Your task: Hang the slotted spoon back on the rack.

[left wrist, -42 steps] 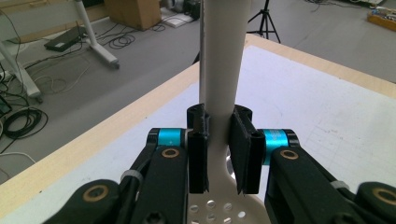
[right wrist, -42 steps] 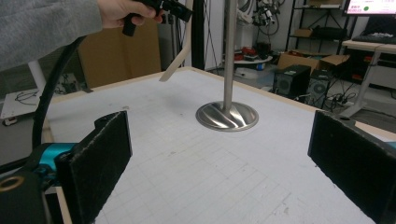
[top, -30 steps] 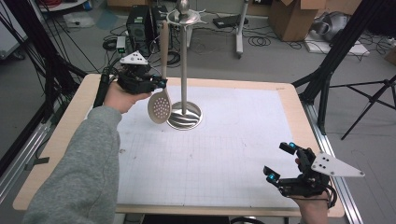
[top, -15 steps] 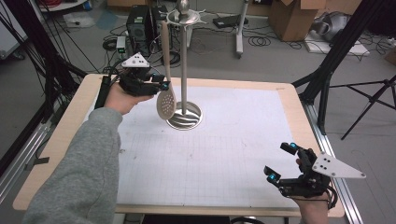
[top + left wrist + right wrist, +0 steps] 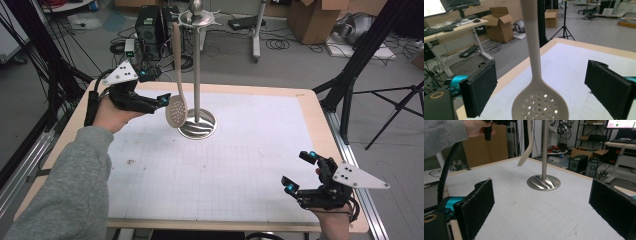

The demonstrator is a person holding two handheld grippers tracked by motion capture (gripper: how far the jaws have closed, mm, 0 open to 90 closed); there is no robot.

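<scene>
We see spoon (image 5: 176,107) hanging on stand (image 5: 197,65), just above bench (image 5: 250,165) | left hand-held gripper (image 5: 156,102) jaws just opened wide, spoon between, untouched | right hand-held gripper (image 5: 299,171) open, empty, near bench corner

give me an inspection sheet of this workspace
surface: wooden table topped with a white grid mat, one small dark mark near its left side.
job's things: beige slotted spoon hangs from the metal stand; its round base sits on the mat.
clutter: nothing seen on the table.
grippers: left gripper beside the spoon bowl, jaws just opened, spoon between them untouched; right gripper open, low at the near right corner.
cables: black cable trails from the left gripper; loose cables on the floor.
surroundings: cardboard boxes, tripod, computer tower, desks.
</scene>
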